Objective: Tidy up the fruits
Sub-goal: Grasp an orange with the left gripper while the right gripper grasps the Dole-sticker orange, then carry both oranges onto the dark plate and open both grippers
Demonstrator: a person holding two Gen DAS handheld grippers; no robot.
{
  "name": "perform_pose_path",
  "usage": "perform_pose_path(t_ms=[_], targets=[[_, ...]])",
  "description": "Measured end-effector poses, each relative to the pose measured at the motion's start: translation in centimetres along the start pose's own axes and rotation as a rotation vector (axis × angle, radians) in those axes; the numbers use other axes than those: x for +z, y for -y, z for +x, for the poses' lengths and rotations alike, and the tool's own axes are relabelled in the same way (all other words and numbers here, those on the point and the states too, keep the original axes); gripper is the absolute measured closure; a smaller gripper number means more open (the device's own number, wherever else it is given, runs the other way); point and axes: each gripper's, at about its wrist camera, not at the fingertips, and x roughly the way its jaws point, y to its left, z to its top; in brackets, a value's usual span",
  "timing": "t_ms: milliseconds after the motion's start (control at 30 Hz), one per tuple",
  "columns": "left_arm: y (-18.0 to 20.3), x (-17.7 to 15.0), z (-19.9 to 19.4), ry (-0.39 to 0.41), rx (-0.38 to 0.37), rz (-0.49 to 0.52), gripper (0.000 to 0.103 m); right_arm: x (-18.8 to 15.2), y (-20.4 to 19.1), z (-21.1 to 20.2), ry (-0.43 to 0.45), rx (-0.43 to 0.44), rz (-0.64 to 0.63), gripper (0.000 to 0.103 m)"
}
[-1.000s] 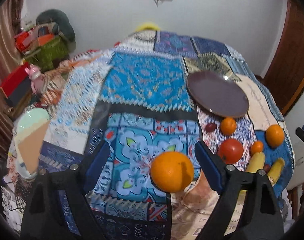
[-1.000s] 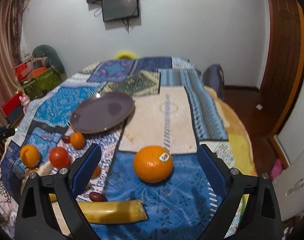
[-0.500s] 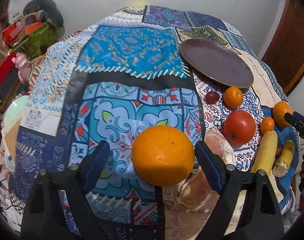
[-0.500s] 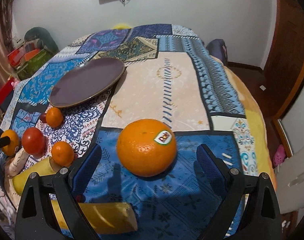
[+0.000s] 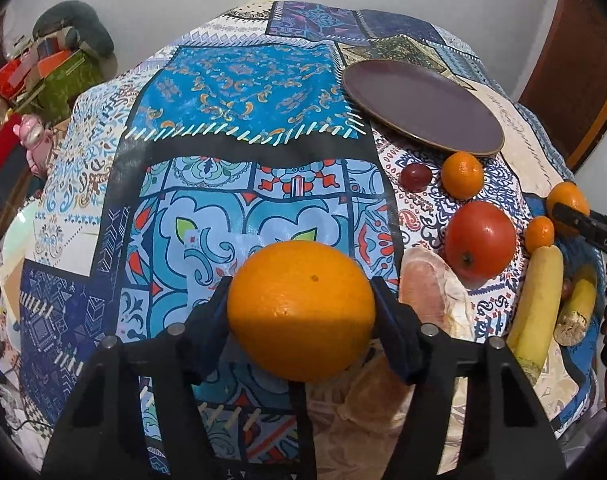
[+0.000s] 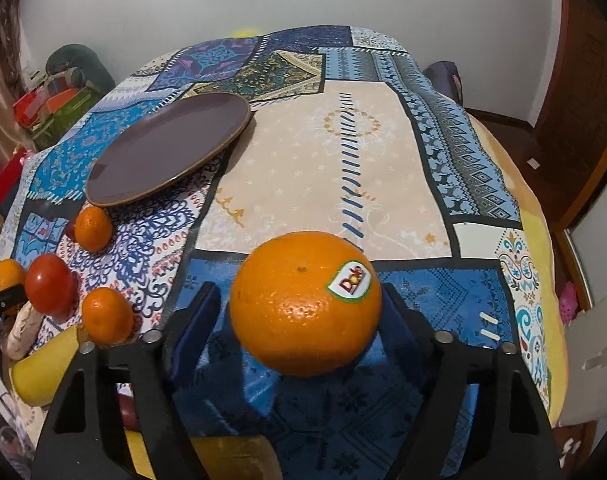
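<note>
My left gripper (image 5: pixel 301 300) is shut on a plain orange (image 5: pixel 301 310); both blue pads press its sides. My right gripper (image 6: pixel 299 308) has closed in around an orange with a sticker (image 6: pixel 305 302); the right pad touches it, the left pad stands a small gap off. A dark purple plate (image 5: pixel 421 106) lies bare further back on the patterned cloth; it also shows in the right wrist view (image 6: pixel 169 148). A tomato (image 5: pixel 481 238), small tangerines (image 5: pixel 462 175), a grape (image 5: pixel 415 176) and bananas (image 5: pixel 537 308) lie between the grippers.
A pale peeled fruit piece (image 5: pixel 435 292) lies beside the tomato. The table (image 6: pixel 535 240) drops off at its yellow right edge. Clutter and toys (image 5: pixel 51 76) stand at the back left by the wall.
Both grippers moved forward and down onto their oranges and the jaws closed in. The left jaws now grip the plain orange; the right jaws have narrowed around the stickered one.
</note>
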Motion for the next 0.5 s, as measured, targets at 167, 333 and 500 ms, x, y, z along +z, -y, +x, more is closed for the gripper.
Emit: perform_pose_path(t_ms=[167,333,500], targets=[[0.1,0.3,-0.2,-0.001,0.002,0.003,0.038,0.2,0.8,-0.1,-0.013,0.061,0.052,0.036],[0.0,1.0,-1.4,0.035,0.007,0.007,0.038,0.4,0.2,-0.9,0.003,0.071,0.039,0.036],[0.0,2.5,-3.2,0.097,0.005,0.005,0.038,1.7,-0.9,-3.2,0.079,0.069,-0.003,0.036]])
